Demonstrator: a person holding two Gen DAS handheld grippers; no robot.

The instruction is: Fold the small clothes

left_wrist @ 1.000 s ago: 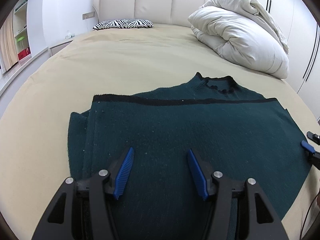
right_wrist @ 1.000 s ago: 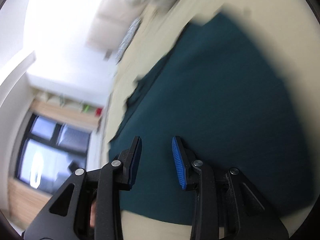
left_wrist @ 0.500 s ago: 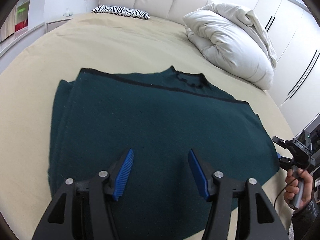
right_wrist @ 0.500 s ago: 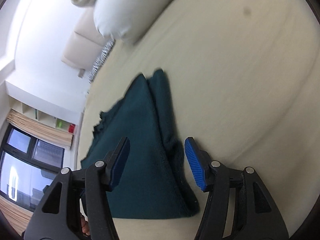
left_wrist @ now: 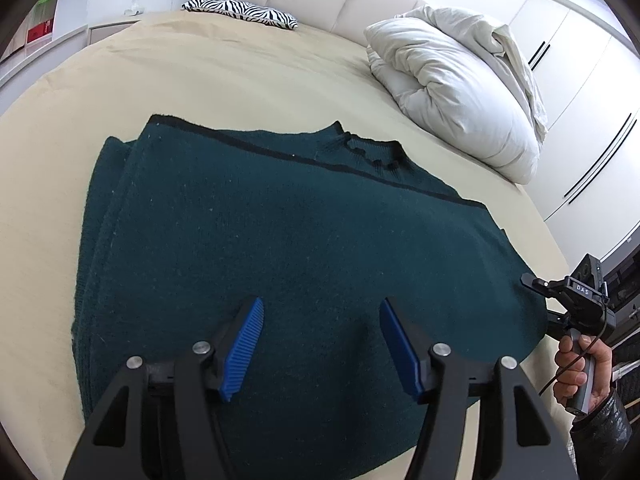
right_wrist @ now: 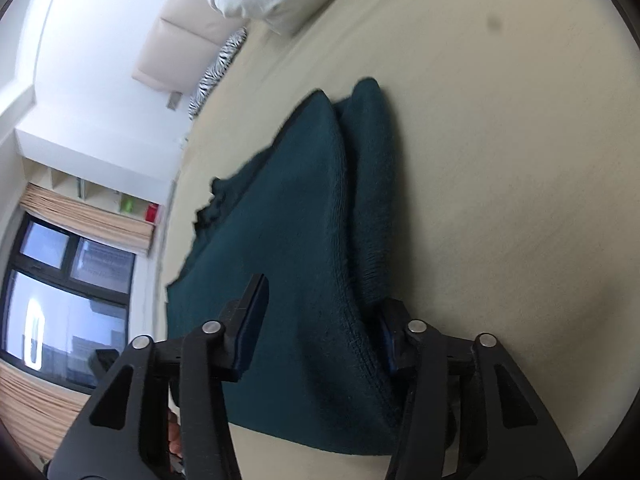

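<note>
A dark green knit sweater (left_wrist: 280,248) lies flat on the beige bed, collar (left_wrist: 372,156) toward the headboard, its left side folded in. My left gripper (left_wrist: 320,340) hovers open over the sweater's near part, nothing between its blue pads. In the left wrist view my right gripper (left_wrist: 538,300), held by a hand (left_wrist: 576,364), sits at the sweater's right edge. In the right wrist view the right gripper (right_wrist: 320,332) straddles the folded edge of the sweater (right_wrist: 288,220). Its jaws are closing, one finger (right_wrist: 250,320) above the cloth, the other low beside it, with a gap still showing.
A bunched white duvet (left_wrist: 460,92) lies at the bed's far right, a zebra-print cushion (left_wrist: 244,10) by the padded headboard. Bare beige sheet (left_wrist: 240,80) surrounds the sweater. White wardrobe doors (left_wrist: 580,80) stand to the right, a window (right_wrist: 60,288) and shelves to the left.
My right gripper swung from over the sweater's middle to its side edge, opened wide, then narrowed around the fold. The left wrist view rolled and drifted slightly; the sweater stayed put.
</note>
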